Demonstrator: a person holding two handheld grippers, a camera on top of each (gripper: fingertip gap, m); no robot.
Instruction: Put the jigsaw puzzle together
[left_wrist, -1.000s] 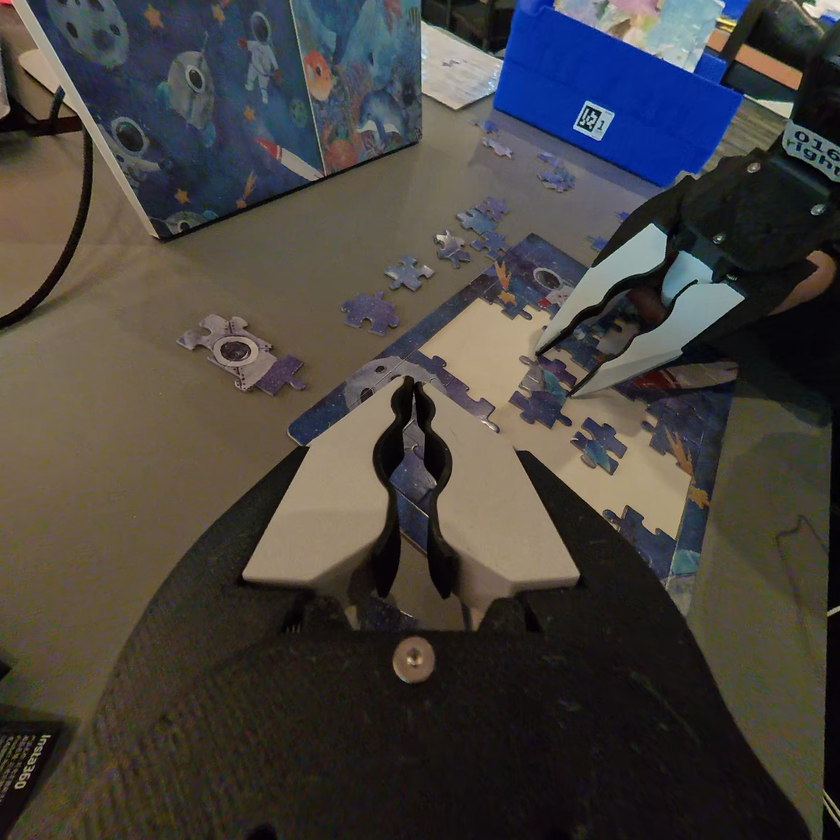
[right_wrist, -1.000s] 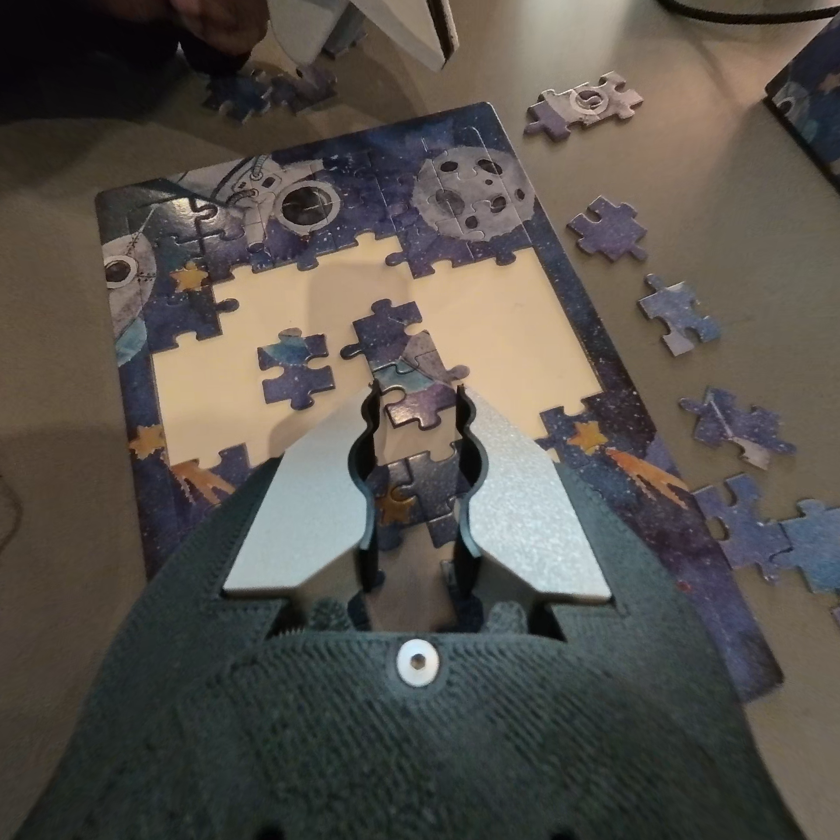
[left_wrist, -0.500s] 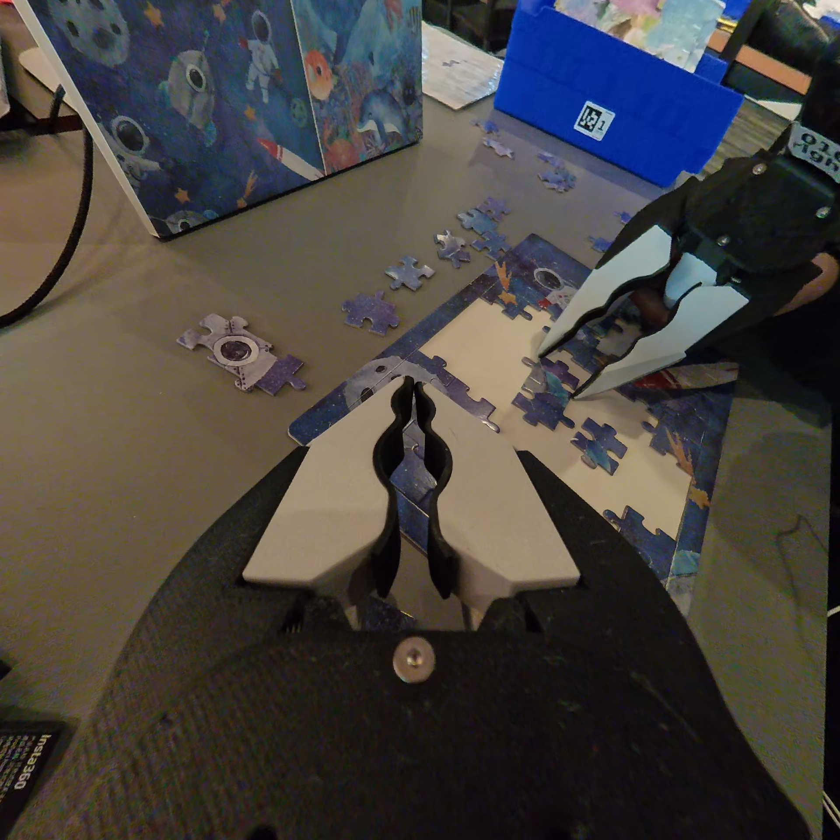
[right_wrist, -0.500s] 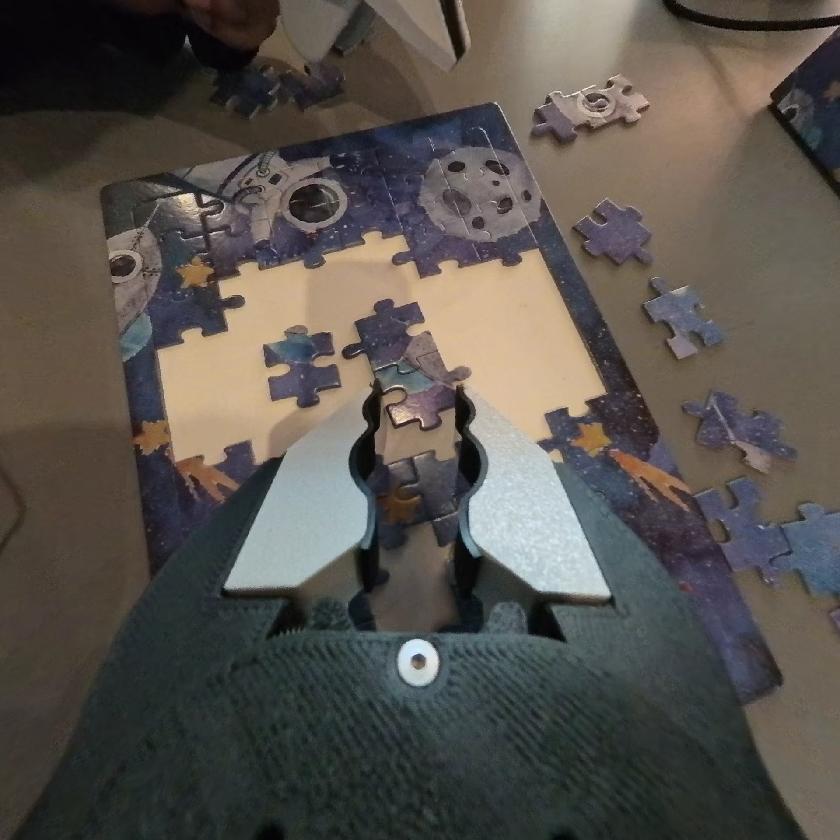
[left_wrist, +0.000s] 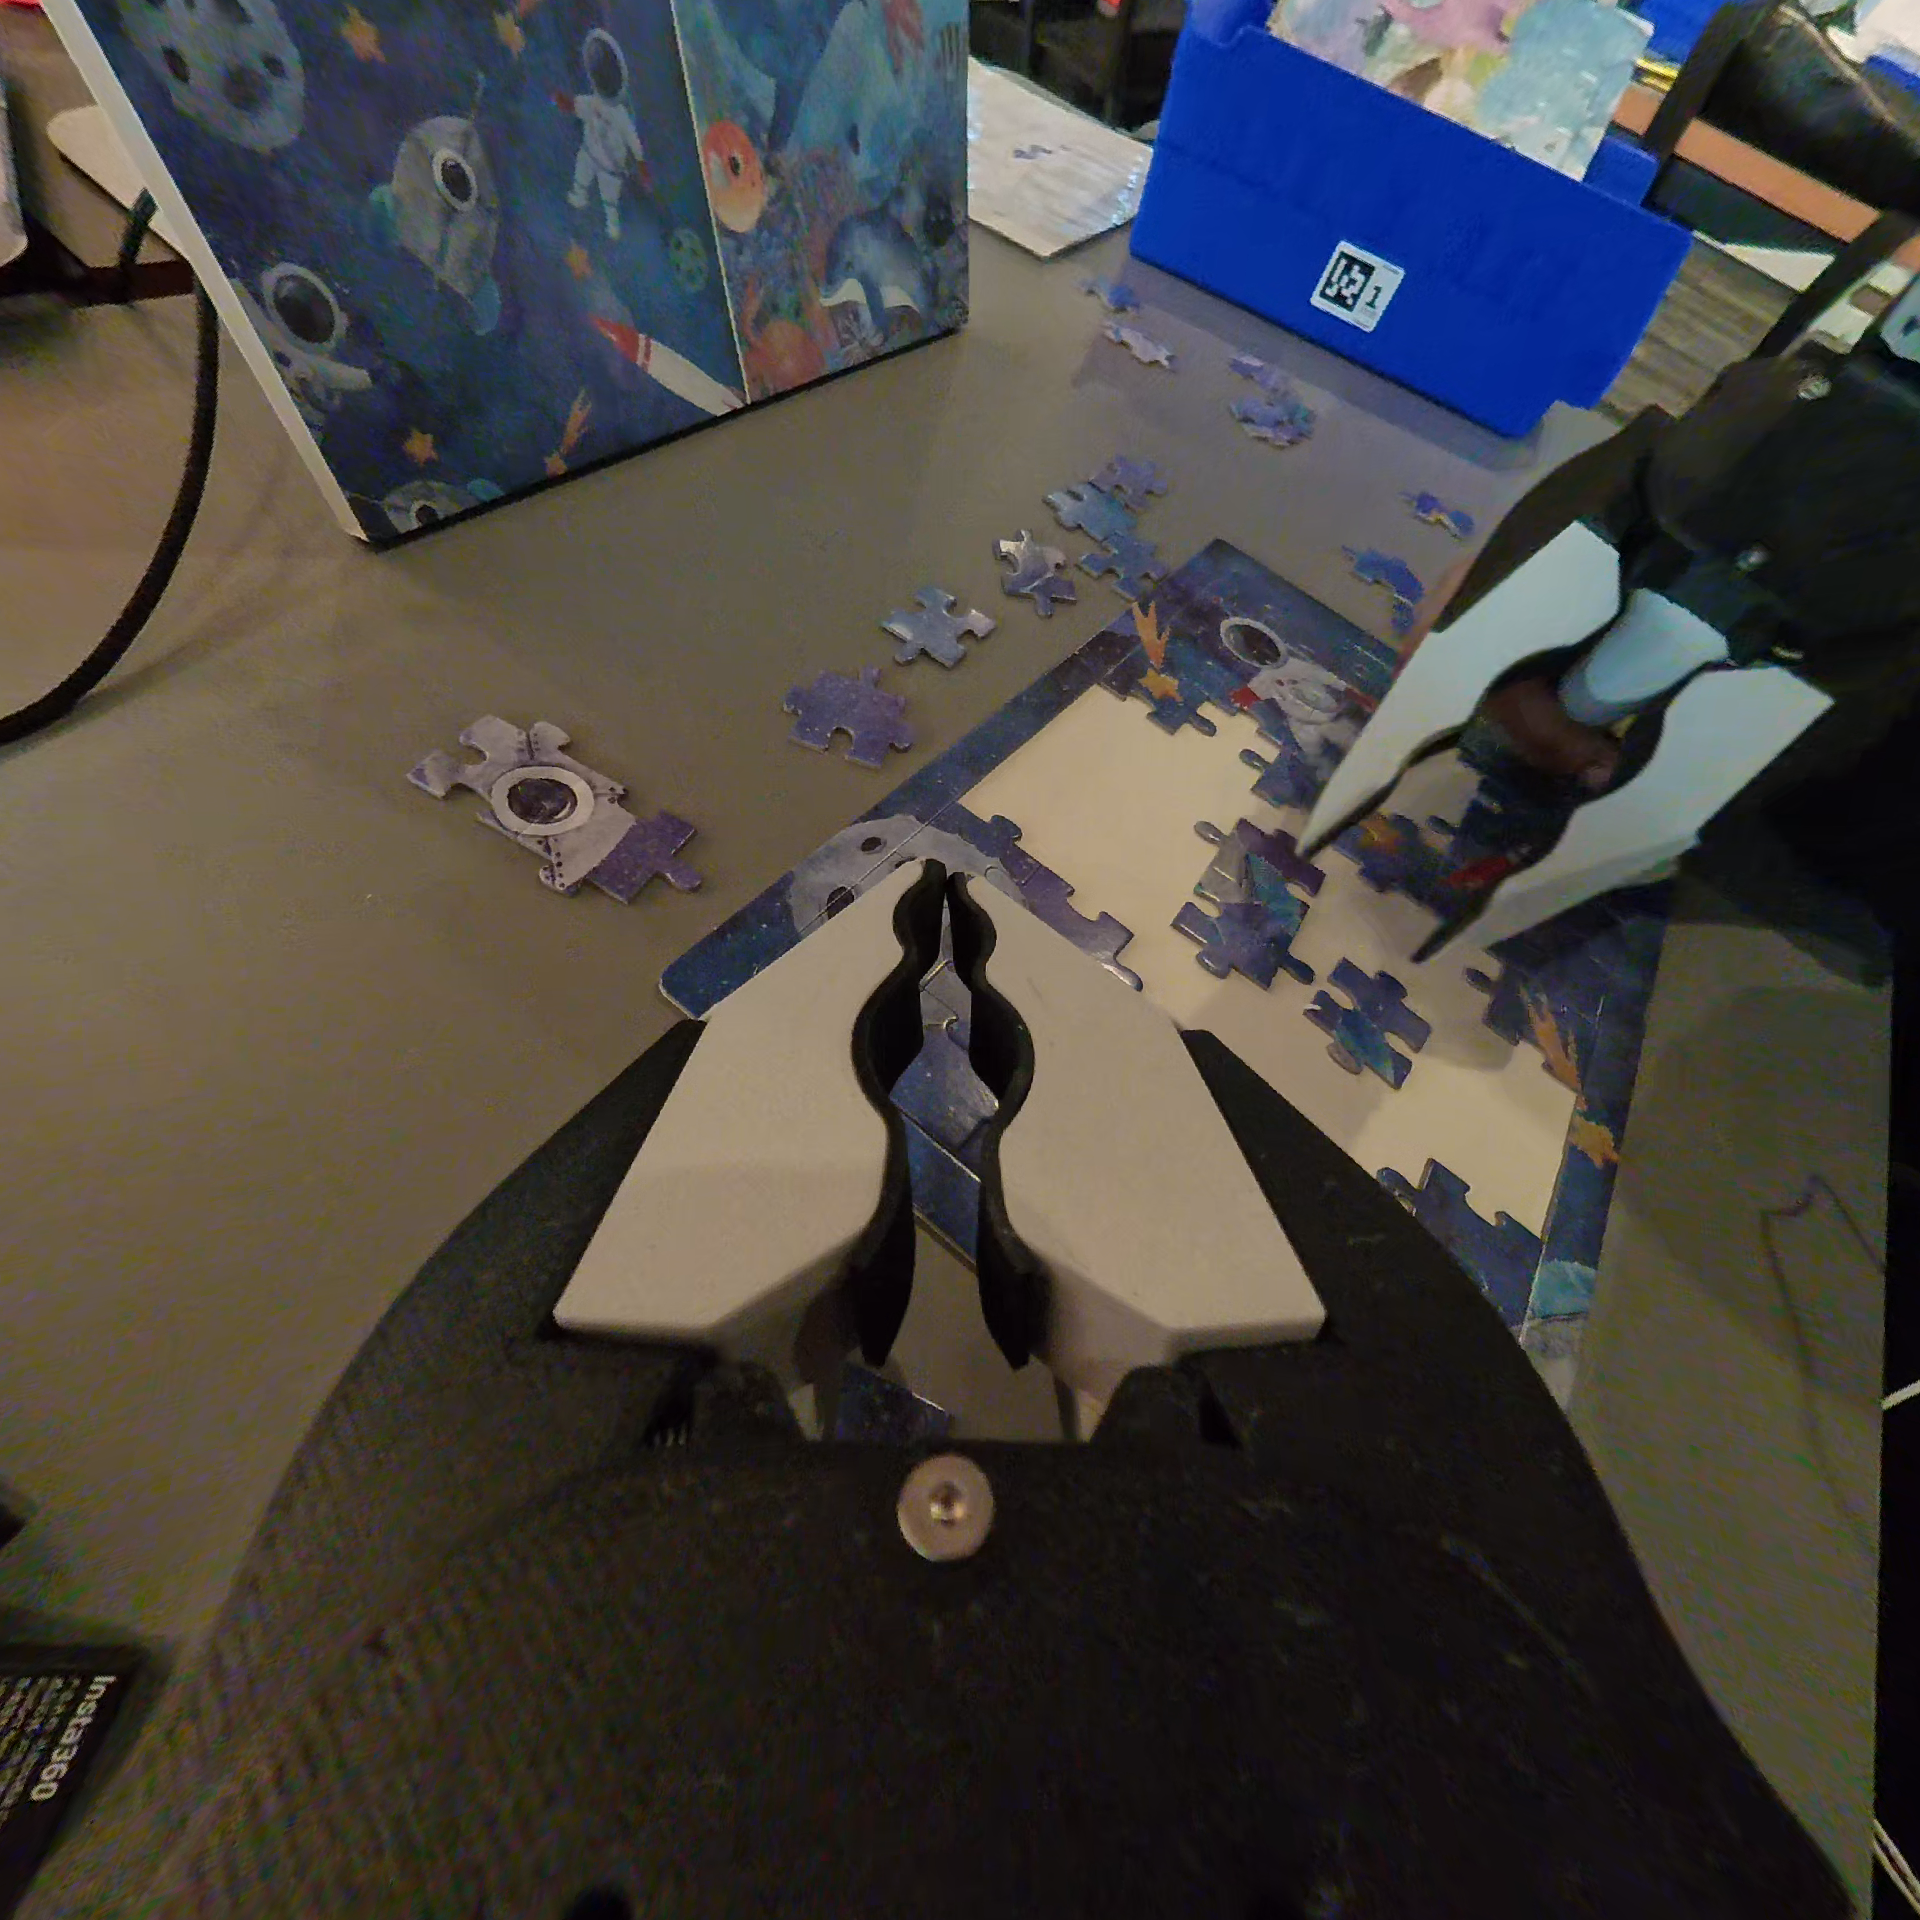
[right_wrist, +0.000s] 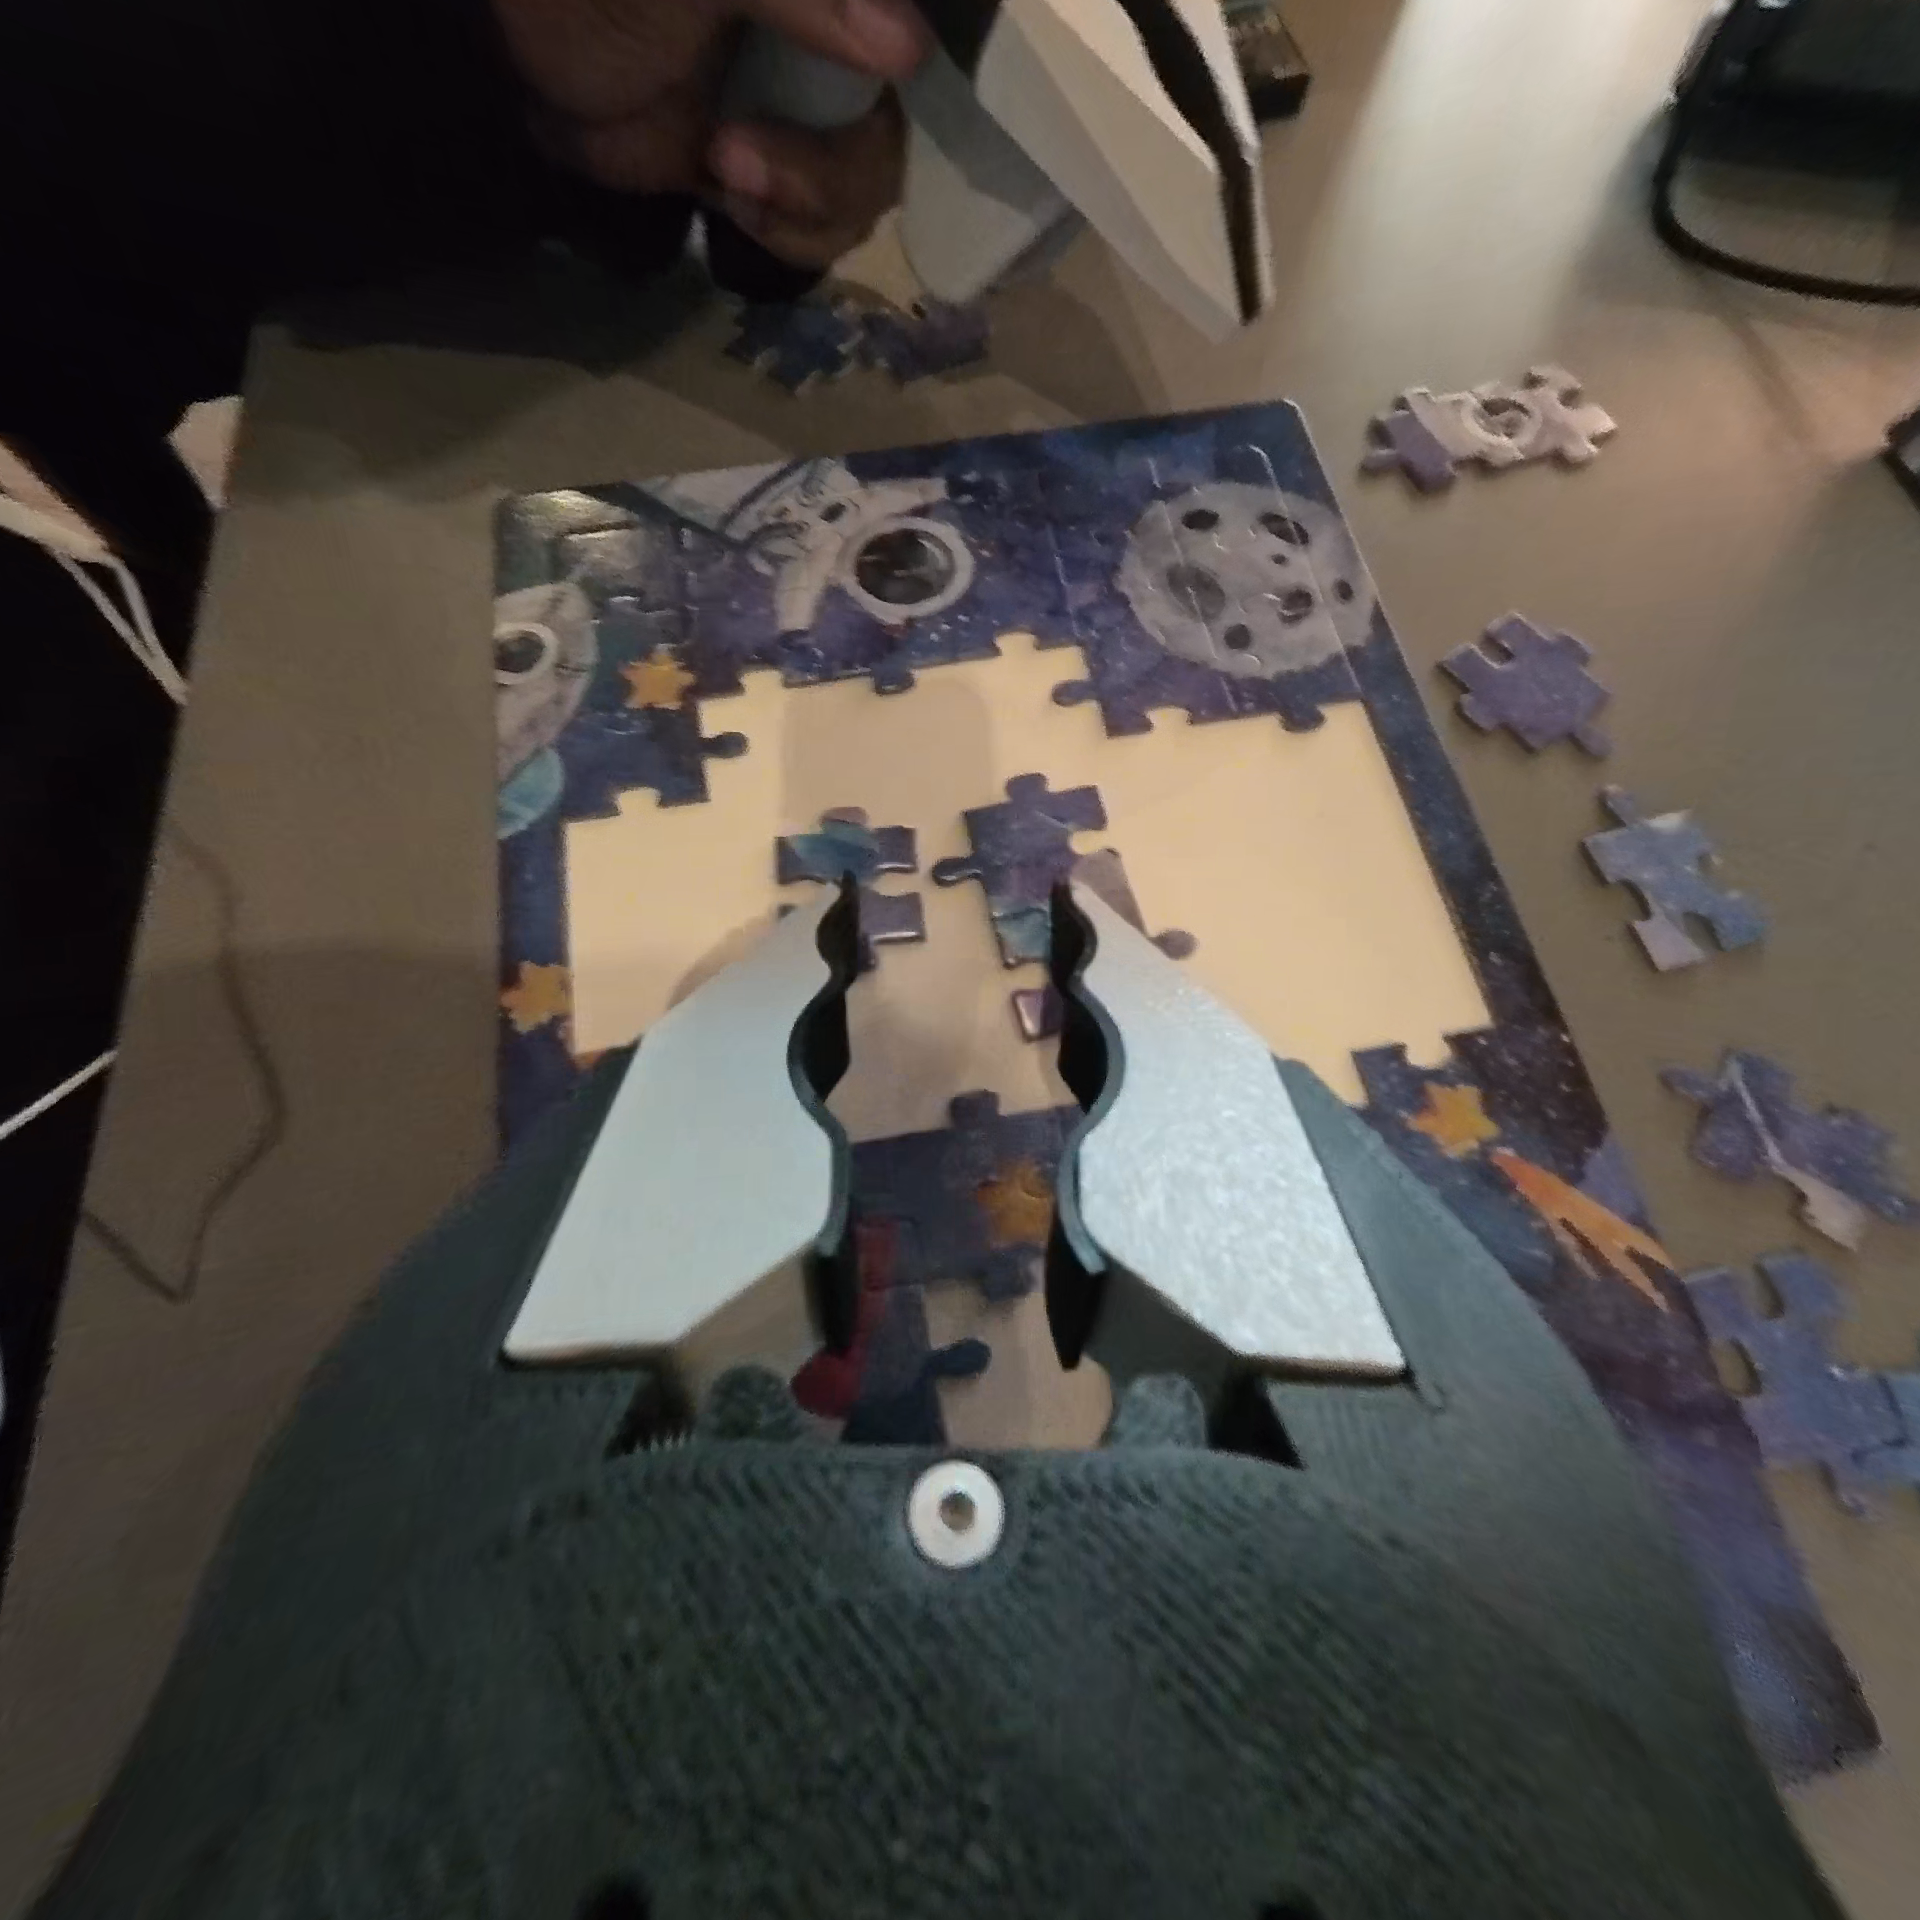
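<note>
The right tongs (right_wrist: 951, 894), with pale grey fingers spread apart, hang empty above the cream middle of the blue space-themed jigsaw puzzle board (right_wrist: 1423, 790). Loose blue cardboard pieces (right_wrist: 1527, 696) lie on the grey counter (right_wrist: 1704, 582).

Grey table (left_wrist: 623, 582) w/ puzzle board (right_wrist: 1475, 831), loose pieces (left_wrist: 847, 717), box (left_wrist: 540, 208), blue bin (left_wrist: 1455, 239)

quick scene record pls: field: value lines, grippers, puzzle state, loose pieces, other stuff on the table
left gripper: shut, empty, over the puzzle board's corner
right gripper: open, empty, above the bare middle
puzzle board: border mostly filled, middle bare
pieces on board: a few unplaced in the middle
loose pieces: scattered on the table beside the board
joined pair: apart, on the table
picture box: standing, far side
blue bin: far side
</note>
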